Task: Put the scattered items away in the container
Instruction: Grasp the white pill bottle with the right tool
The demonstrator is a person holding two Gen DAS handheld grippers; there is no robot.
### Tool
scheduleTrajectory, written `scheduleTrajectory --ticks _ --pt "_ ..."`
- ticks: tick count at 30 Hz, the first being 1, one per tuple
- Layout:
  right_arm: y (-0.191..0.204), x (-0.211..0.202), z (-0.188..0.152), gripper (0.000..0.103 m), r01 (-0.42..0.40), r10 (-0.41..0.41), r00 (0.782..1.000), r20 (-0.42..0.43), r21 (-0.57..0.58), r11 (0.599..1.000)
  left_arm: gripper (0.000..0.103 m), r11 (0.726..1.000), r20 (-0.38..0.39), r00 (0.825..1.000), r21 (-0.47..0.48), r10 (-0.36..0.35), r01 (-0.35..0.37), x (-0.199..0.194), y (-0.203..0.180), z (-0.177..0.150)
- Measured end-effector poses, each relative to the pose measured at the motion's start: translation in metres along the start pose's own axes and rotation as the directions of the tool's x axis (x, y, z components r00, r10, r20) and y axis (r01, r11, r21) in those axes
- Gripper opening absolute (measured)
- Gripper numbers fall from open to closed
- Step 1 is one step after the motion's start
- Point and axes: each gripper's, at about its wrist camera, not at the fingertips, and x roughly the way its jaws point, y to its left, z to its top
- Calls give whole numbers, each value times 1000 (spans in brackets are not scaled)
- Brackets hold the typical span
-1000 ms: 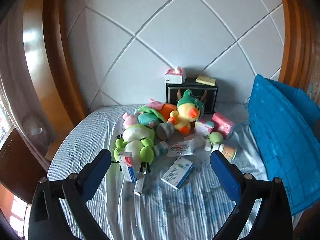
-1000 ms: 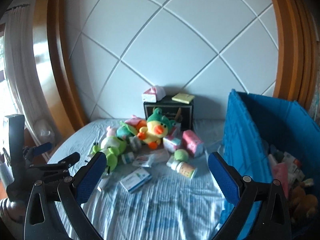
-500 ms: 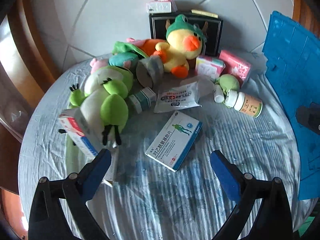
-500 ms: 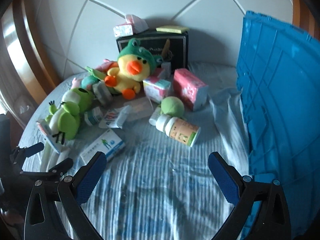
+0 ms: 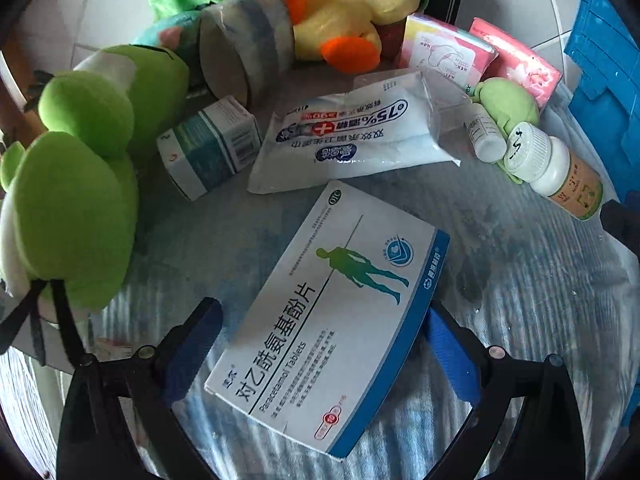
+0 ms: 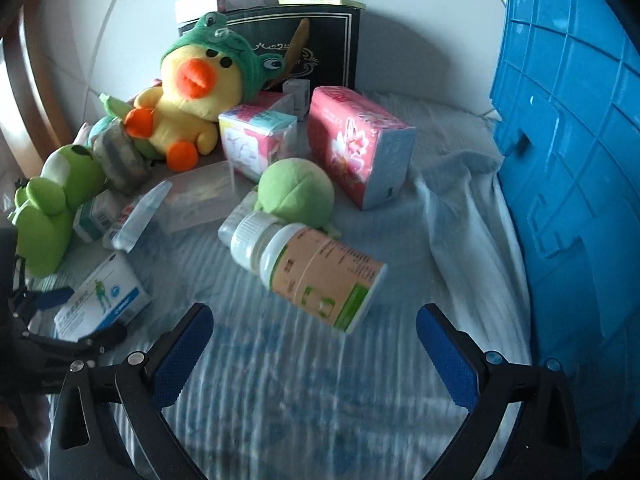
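Note:
My left gripper (image 5: pixel 320 344) is open, its blue pads either side of a white and blue tablet box (image 5: pixel 332 312) lying flat on the striped bedsheet; I cannot tell if they touch it. My right gripper (image 6: pixel 314 340) is open, just short of a white pill bottle (image 6: pixel 316 268) with a peach and green label, lying on its side. The blue crate (image 6: pixel 576 184) stands at the right. The left gripper (image 6: pixel 76 320) and the box (image 6: pixel 104 300) also show at the left of the right wrist view.
Scattered behind: a green frog plush (image 5: pixel 76 184), a yellow duck plush (image 6: pixel 192 96), a wipes pouch (image 5: pixel 352 140), a small teal box (image 5: pixel 208 148), pink tissue packs (image 6: pixel 356 144), a small green plush (image 6: pixel 296 192), a black box (image 6: pixel 304 48) against the white headboard.
Both grippers have moved forward and down towards the bed. The left has closed in around the tablet box; the right has neared the pill bottle. Both stay open.

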Motion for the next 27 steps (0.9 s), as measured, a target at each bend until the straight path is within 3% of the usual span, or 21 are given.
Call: scheduleTrajectory --ticks 7,10,14,17,20,27 --pt "-10 37 8 103 -57 57 998 -4 16 998 103 1000 54 999 -2 -3 3 0 -1 1" --pt "-7 45 0 103 -161 167 982 -83 74 984 103 1000 55 998 -9 -3 3 0 0 1" --pt "16 23 -16 103 -239 242 966 -90 41 970 103 1000 56 998 -30 9 -8 -1 0 2" --pt "19 7 -18 102 -212 214 975 -54 47 976 103 999 53 998 -45 18 -15 0 0 5" --pt "14 3 -10 80 -117 118 993 -17 39 992 103 998 61 998 -54 23 -20 0 1 7" --pt "24 35 -14 78 -132 131 987 -93 -3 991 103 998 79 997 -55 25 -20 -3 3 4"
